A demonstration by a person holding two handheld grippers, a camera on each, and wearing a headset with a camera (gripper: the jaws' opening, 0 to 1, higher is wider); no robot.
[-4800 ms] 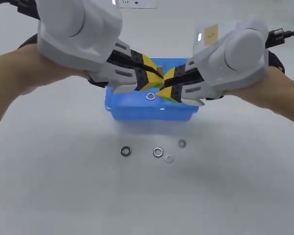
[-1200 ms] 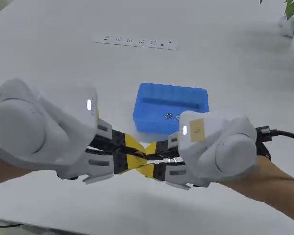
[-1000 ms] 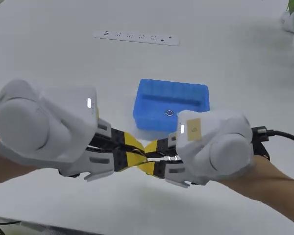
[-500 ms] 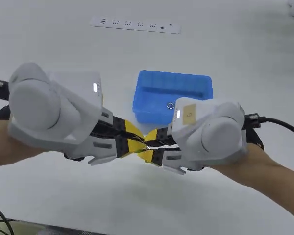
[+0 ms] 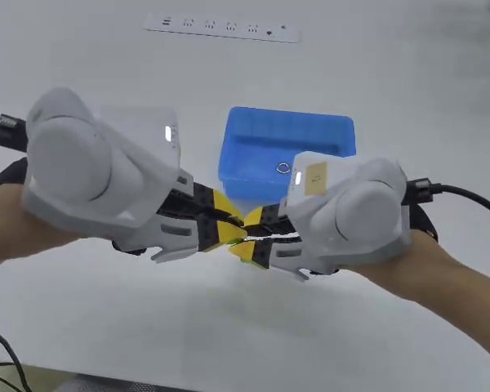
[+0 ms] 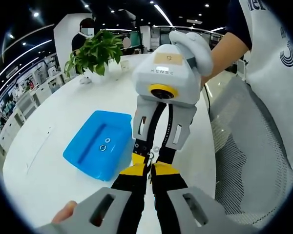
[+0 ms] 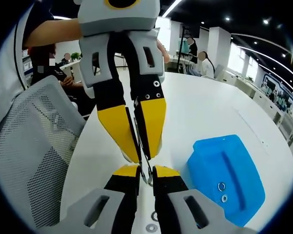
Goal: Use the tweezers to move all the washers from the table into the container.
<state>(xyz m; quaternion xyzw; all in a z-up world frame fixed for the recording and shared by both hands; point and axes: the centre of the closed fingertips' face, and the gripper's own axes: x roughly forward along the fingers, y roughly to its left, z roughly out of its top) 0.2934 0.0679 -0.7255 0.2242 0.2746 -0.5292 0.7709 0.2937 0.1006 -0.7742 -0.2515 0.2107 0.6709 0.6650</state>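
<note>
The left gripper (image 5: 227, 227) and the right gripper (image 5: 256, 235) meet tip to tip above the white table (image 5: 98, 314), just in front of the one blue container (image 5: 253, 135). A single pair of tweezers (image 7: 140, 141) runs between them. In the right gripper view its two thin metal blades lie in the narrow gap between the left gripper's yellow-tipped jaws and end between the right gripper's own jaws. Both grippers are closed down to a slit on the tweezers. Whether the tweezers hold a washer cannot be made out.

Two washers lie inside the container, one (image 7: 221, 185) just beside the other (image 7: 224, 198), on its floor. Two more washers rest on the table below the right gripper's jaws, one (image 7: 155, 215) just beside the other (image 7: 151, 227), apart from the container.

One power strip (image 5: 220, 24) lies on the table beyond the container. One potted plant (image 6: 94, 56) stands at the table's far end in the left gripper view, and one mesh chair (image 7: 31, 156) stands beside the table.
</note>
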